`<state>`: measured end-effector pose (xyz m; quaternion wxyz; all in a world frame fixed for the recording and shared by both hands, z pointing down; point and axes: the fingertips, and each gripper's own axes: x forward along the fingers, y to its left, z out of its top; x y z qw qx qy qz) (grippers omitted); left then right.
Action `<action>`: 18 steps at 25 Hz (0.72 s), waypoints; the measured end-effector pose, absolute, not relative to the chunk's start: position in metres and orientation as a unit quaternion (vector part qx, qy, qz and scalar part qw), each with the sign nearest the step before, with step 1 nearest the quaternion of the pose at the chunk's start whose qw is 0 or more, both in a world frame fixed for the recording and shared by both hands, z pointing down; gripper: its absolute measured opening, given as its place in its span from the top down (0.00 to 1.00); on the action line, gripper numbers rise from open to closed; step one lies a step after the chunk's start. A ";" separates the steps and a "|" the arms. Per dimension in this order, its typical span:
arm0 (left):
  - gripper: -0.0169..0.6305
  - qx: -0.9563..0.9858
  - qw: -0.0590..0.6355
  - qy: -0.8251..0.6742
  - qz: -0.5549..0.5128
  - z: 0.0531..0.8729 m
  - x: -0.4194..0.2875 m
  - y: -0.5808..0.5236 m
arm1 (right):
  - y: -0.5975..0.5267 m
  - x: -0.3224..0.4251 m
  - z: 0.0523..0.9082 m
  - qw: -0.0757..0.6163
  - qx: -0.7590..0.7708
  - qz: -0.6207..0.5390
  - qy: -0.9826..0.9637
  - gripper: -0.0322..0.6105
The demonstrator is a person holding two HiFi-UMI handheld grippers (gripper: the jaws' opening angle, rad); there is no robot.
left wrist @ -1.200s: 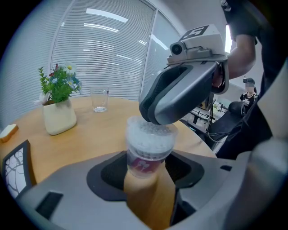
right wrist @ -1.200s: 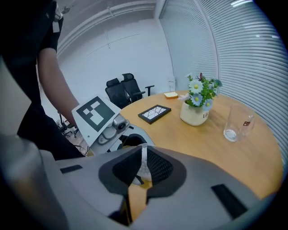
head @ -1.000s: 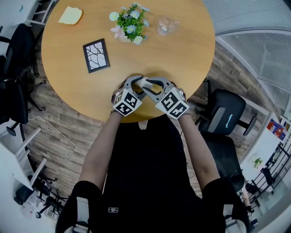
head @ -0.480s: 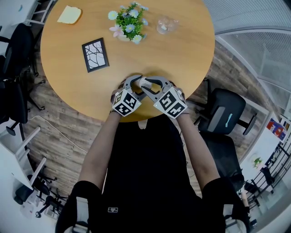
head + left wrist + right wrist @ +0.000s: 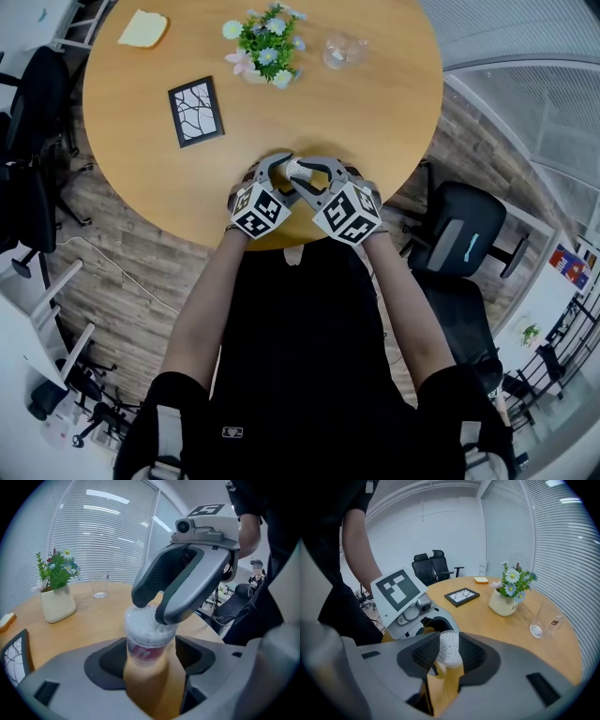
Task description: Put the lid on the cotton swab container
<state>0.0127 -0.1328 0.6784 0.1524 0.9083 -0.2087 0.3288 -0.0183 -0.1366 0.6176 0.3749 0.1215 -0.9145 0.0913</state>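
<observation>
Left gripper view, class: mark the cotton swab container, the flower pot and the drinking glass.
cotton swab container [image 5: 145, 651], left gripper view, on its red label.
flower pot [image 5: 58, 605], left gripper view, on the white pot's front.
drinking glass [image 5: 99, 586], left gripper view, on its clear wall.

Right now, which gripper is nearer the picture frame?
Left. The left gripper sits on the frame's side of the swab container, the right gripper beyond; both jaws just opening around it.

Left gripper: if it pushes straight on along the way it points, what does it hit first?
The cotton swab container: it stands right between the jaws of the left gripper, which have just been opening, with slim gaps at its sides.
</observation>
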 end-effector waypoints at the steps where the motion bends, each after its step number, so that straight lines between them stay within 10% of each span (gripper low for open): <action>1: 0.49 0.908 0.151 -0.208 0.331 0.679 0.013 -0.133 | -0.137 -0.019 0.618 0.376 0.120 0.088 -0.914 0.77; 18: 0.46 0.908 0.220 -0.203 0.294 0.676 0.010 -0.135 | -0.142 -0.014 0.600 0.305 0.207 0.104 -0.924 0.77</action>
